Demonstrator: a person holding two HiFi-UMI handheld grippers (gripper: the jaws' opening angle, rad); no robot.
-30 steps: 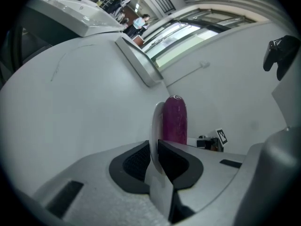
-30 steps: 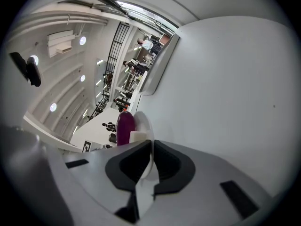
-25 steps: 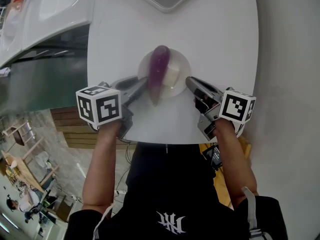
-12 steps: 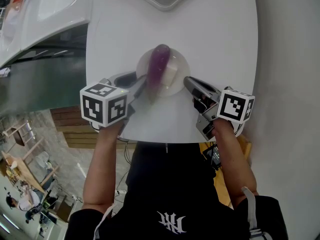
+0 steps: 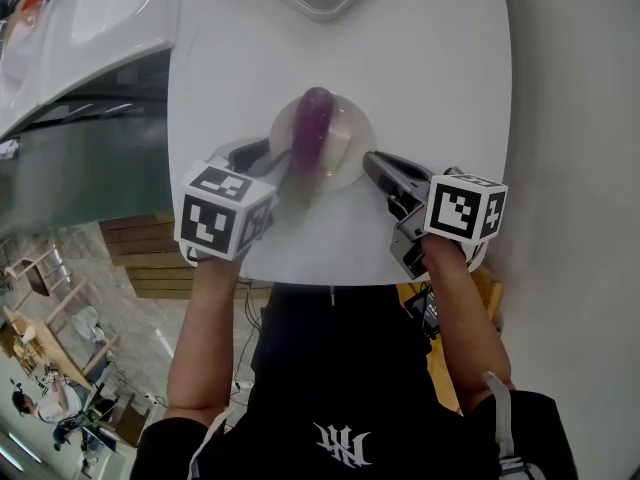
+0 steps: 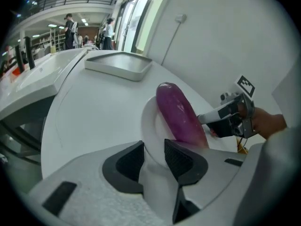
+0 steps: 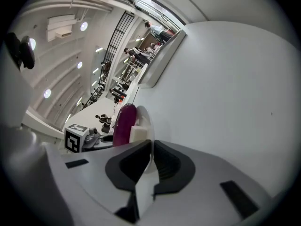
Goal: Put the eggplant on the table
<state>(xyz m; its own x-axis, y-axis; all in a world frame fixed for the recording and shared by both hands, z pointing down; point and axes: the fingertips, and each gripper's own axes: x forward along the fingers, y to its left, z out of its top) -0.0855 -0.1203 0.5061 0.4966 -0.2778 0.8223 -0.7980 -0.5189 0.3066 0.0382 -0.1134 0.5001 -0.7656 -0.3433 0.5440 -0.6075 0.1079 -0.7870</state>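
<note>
Currently the purple eggplant (image 5: 308, 138) lies lengthwise on a white plate (image 5: 358, 128) near the middle of the white desk (image 5: 430, 68), with a small white block (image 7: 139, 132) just beside it on the plate. The left hand-held gripper (image 6: 153, 149) sits at the plate's near-left rim; its jaws have just been opening and stand spread, the rim between them unpressed. The right hand-held gripper (image 7: 151, 147) pinches the plate's near-right rim, jaws closed on the thin edge. A shallow grey tray (image 6: 120, 65) rests at the desk's far edge.
</note>
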